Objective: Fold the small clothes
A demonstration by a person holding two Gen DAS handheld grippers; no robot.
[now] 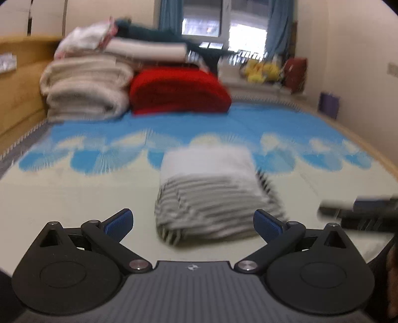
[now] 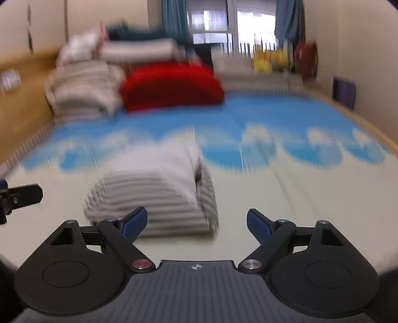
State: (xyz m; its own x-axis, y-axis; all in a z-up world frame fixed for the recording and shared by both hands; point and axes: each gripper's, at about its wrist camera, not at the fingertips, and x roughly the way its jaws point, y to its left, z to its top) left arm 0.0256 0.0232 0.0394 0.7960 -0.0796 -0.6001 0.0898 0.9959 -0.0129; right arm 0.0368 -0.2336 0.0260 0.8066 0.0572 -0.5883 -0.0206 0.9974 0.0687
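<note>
Cream walls (image 1: 360,49), bright window (image 1: 223,22), blue curtains (image 1: 278,27), wooden headboard (image 1: 17,82)

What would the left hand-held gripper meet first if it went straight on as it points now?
Probably the folded striped garment, lying just ahead of the open left hand-held gripper on the bed cover; blur leaves depth uncertain.

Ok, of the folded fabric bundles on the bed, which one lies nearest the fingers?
The grey-and-white striped bundle, alone on the pale part of the mat just ahead of both grippers. The beige stack and red bundle sit far back by the headboard.

Left gripper (image 1: 193,224) and right gripper (image 2: 196,223), jaws wide apart, empty.
</note>
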